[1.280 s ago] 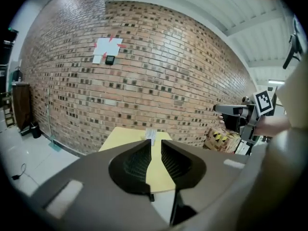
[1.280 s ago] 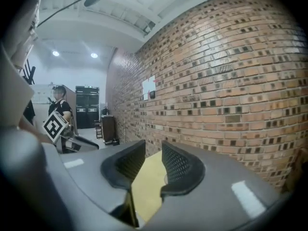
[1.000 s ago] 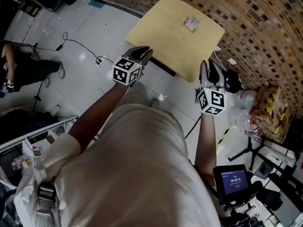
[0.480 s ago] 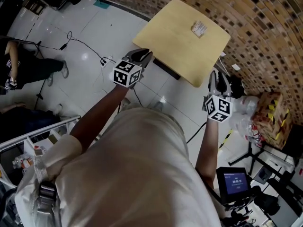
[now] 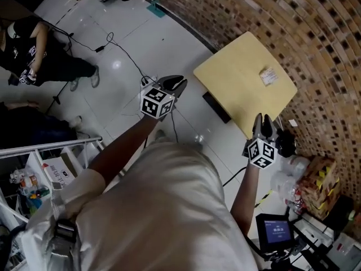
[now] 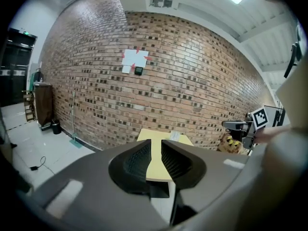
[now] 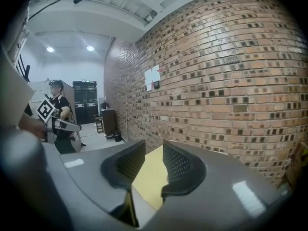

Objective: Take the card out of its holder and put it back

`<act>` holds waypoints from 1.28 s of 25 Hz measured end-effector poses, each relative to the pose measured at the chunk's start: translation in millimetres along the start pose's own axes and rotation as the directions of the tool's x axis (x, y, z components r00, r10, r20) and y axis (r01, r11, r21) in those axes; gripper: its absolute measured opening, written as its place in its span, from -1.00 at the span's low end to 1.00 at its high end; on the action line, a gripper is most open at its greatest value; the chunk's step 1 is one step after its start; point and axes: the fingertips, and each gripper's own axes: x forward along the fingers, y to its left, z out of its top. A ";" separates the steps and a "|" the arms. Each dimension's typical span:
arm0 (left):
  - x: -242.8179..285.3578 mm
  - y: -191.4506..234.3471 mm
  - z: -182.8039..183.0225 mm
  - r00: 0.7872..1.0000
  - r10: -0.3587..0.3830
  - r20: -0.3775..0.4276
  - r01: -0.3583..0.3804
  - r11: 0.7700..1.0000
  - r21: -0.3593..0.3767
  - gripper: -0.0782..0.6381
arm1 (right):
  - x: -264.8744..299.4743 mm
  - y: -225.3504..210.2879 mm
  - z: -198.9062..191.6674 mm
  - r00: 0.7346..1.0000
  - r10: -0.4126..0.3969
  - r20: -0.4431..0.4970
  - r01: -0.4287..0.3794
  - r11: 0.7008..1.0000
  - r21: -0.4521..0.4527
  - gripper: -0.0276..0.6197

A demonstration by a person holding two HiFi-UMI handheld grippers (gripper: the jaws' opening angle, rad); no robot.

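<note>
A small card holder (image 5: 268, 76) with a pale card in it lies on the far side of the yellow table (image 5: 237, 83), against the brick wall. My left gripper (image 5: 174, 84) hovers over the floor left of the table, its jaws slightly apart with nothing between them. My right gripper (image 5: 263, 123) hangs just off the table's near right corner, open and empty. In the left gripper view the left gripper (image 6: 155, 146) faces the table (image 6: 156, 165) and the card holder (image 6: 174, 136). In the right gripper view the right gripper (image 7: 154, 150) frames the table (image 7: 149, 177).
A brick wall (image 5: 316, 27) runs behind the table. A person in black (image 5: 34, 55) stands at the upper left, with cables (image 5: 124, 55) on the white floor. A metal cart (image 5: 51, 168) is at the left. Bags (image 5: 316, 185) and a small screen (image 5: 276, 227) sit at the lower right.
The table and card holder have slid to the right and look smaller and farther off. Both grippers stay raised, open and empty; the right one sits lower and further right.
</note>
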 end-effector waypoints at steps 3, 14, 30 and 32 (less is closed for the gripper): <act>-15.6 28.3 -6.0 1.000 0.029 -0.002 -0.029 0.999 -0.017 -0.55 | 15.1 29.0 -2.4 0.999 0.028 -0.017 -0.028 1.000 -0.001 -0.57; -45.0 83.4 -13.9 0.994 0.107 0.006 -0.107 0.993 -0.046 -0.55 | 70.5 92.7 -2.1 0.988 0.139 -0.062 -0.141 0.990 -0.029 -0.66; -89.1 115.1 -33.3 0.973 0.230 0.017 -0.227 0.967 -0.116 -0.54 | 109.5 160.5 10.2 0.951 0.302 -0.067 -0.309 0.943 -0.127 -0.80; -89.8 113.4 -33.6 0.973 0.231 0.018 -0.228 0.967 -0.116 -0.55 | 109.4 160.8 9.2 0.950 0.305 -0.069 -0.311 0.941 -0.129 -0.80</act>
